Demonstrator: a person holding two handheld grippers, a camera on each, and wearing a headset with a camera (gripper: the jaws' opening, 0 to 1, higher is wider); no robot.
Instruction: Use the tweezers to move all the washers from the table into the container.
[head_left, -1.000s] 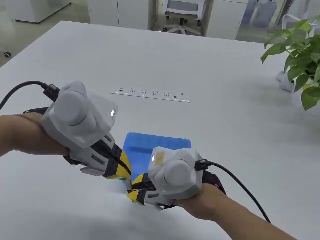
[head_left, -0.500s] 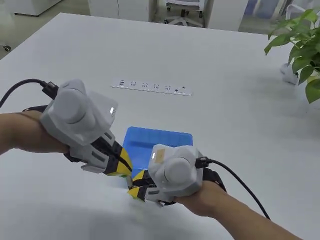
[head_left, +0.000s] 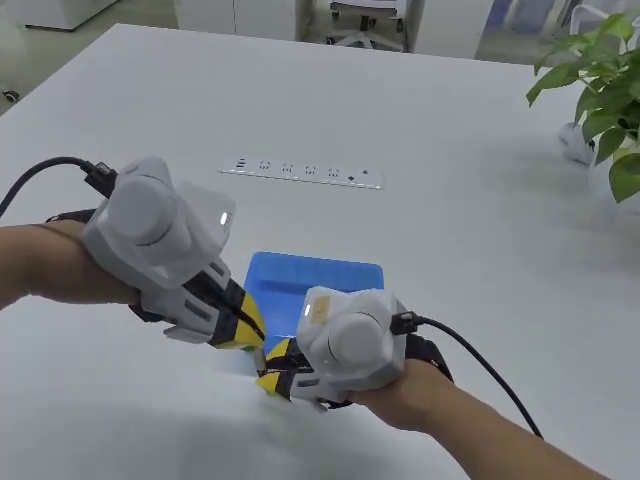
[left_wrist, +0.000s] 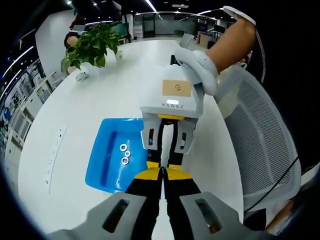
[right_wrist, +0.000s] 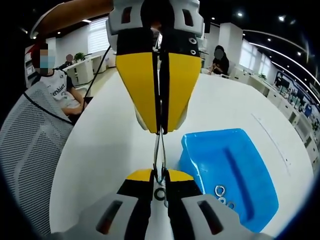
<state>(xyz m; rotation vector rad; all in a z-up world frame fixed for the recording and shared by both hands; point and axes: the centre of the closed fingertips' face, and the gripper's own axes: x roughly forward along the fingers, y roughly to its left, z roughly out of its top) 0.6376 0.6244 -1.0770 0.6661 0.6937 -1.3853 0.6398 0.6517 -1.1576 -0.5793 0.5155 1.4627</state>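
Note:
Thin metal tweezers (right_wrist: 159, 150) run between the two grippers, which face each other tip to tip. My left gripper (left_wrist: 161, 176) is shut on one end of the tweezers (left_wrist: 162, 162). My right gripper (right_wrist: 159, 179) is shut on the other end. In the head view, the left gripper (head_left: 243, 328) and right gripper (head_left: 272, 372) meet at the near left corner of the blue container (head_left: 322, 277). Three washers (left_wrist: 124, 154) lie inside the container (left_wrist: 102, 160); they appear as washers (right_wrist: 223, 194) in the right gripper view too. A small ring (right_wrist: 160, 194) sits low between my right jaws; I cannot tell what it is.
A white power strip (head_left: 300, 172) lies on the white table (head_left: 450, 220) beyond the container. A potted plant (head_left: 600, 90) stands at the far right edge. People sit at desks in the background of the right gripper view.

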